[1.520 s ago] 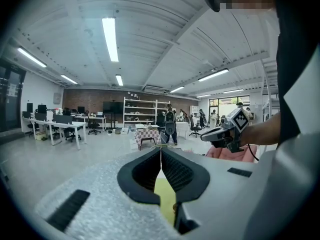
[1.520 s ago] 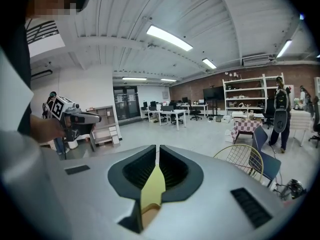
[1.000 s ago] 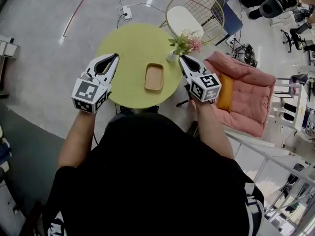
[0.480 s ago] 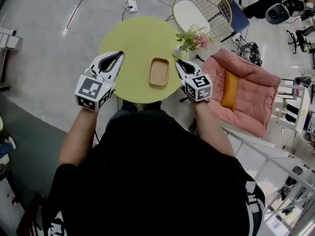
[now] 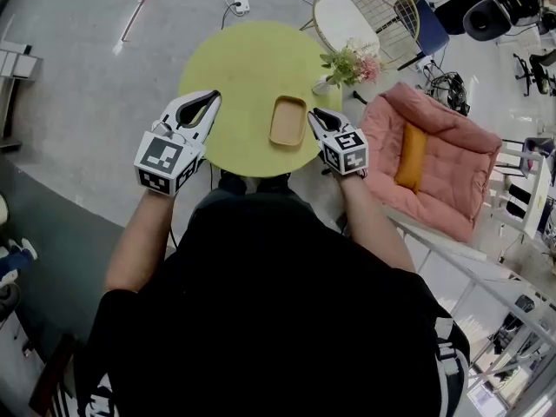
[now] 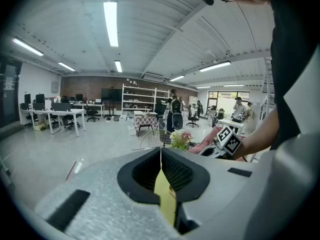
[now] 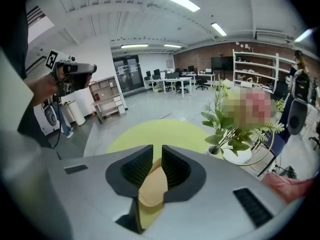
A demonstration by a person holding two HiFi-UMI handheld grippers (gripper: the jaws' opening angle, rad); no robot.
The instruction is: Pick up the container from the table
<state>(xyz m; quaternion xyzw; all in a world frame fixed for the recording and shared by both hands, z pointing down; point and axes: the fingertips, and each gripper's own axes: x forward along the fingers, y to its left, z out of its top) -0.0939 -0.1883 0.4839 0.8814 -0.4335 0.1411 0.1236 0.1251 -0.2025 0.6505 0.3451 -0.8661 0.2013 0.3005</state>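
Observation:
A shallow tan container lies on the round yellow-green table, near its front right edge. My right gripper hangs just right of the container, pointing down at it. Its jaws have just been opening and stand a little apart. Nothing is gripped; the container shows through the gap below them. My left gripper hovers over the table's front left edge, well left of the container. Its tips meet, shut on nothing.
A small white vase of flowers stands at the table's right rim, just beyond the right gripper, and shows close by. A wire chair and a pink cushioned seat stand behind and right of the table.
The right gripper has come down and moved in beside the container's right edge. The left gripper has hardly shifted.

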